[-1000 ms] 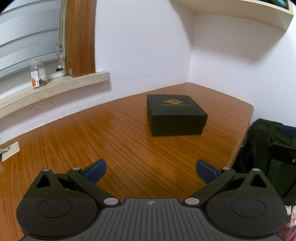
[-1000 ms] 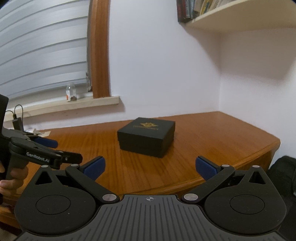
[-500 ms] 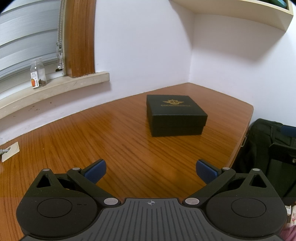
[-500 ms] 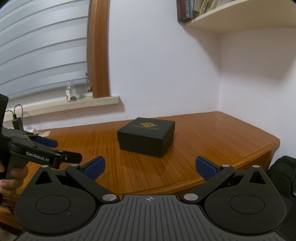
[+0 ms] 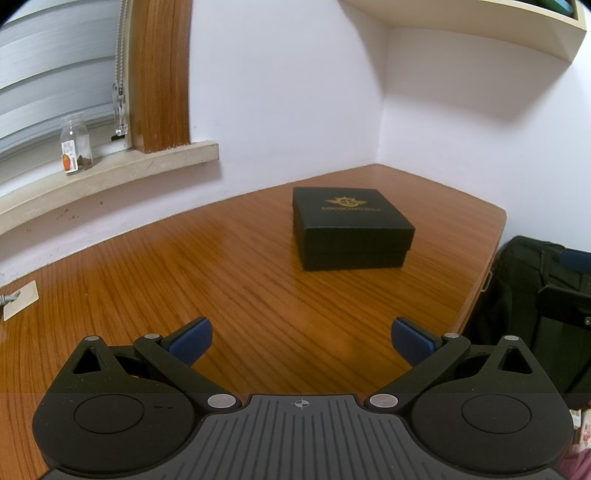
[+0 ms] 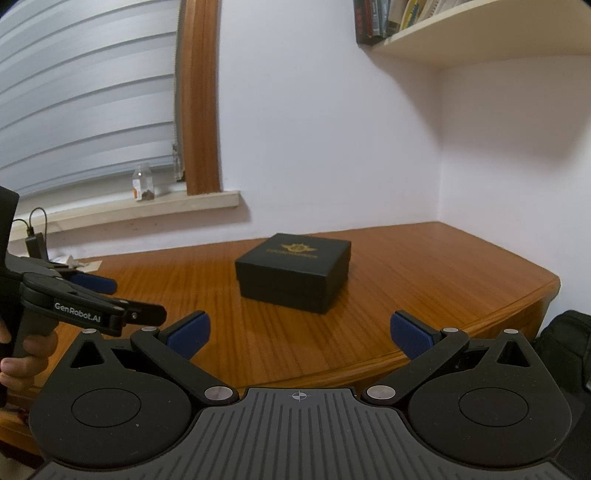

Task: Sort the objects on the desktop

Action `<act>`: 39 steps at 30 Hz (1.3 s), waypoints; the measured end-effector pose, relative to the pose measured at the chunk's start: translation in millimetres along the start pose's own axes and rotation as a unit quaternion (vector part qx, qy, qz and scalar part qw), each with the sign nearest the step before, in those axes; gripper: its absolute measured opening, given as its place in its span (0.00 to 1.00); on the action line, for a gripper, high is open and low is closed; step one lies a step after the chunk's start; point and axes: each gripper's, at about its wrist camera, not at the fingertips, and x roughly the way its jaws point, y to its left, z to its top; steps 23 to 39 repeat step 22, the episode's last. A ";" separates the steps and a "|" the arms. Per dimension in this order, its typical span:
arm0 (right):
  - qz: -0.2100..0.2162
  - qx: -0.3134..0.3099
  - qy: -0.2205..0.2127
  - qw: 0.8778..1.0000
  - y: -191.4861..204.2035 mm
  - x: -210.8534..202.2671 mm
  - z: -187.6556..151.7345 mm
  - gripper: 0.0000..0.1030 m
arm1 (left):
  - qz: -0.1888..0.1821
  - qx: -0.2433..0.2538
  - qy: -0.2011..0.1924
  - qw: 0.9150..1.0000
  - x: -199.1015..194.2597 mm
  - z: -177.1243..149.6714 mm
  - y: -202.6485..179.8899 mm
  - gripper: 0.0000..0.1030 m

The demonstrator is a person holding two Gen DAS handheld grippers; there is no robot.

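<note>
Black gift box (image 5: 351, 225) with a gold emblem on its closed lid is what we see sitting flat on the wooden table (image 5: 192, 273), toward the far right corner where the two white walls meet. We hold the left gripper (image 5: 301, 341) low above the table, its blue-padded fingers (image 5: 190, 339) spread wide with nothing between them, and the box lies well ahead of it, slightly to the right. Our right gripper (image 6: 297, 332) hovers at the near edge of the table, its fingers (image 6: 410, 338) also spread wide and empty, and the box (image 6: 293, 275) lies ahead, well apart from it. In the right wrist view we see the left gripper (image 6: 92, 301) from the side, held by a hand (image 6: 26, 354) at the left edge. On the windowsill (image 5: 107, 181) stands a small glass jar (image 5: 75, 147) with a label. A pale card (image 5: 20, 304) lies on the table at the far left. A dark bag (image 5: 535, 306) sits beside the table's right end, and a shelf (image 6: 461, 29) with books hangs above.
</note>
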 end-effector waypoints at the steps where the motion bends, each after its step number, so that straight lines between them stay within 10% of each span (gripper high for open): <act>1: 0.000 0.000 0.000 1.000 0.1 0.1 0.0 1.00 | 0.000 0.000 0.000 1.000 0.0 0.0 0.0 1.00; 39: 0.002 -0.002 0.002 1.000 3.6 -0.9 -1.7 1.00 | 0.000 -0.001 0.000 1.000 -0.5 -1.2 -0.5 1.00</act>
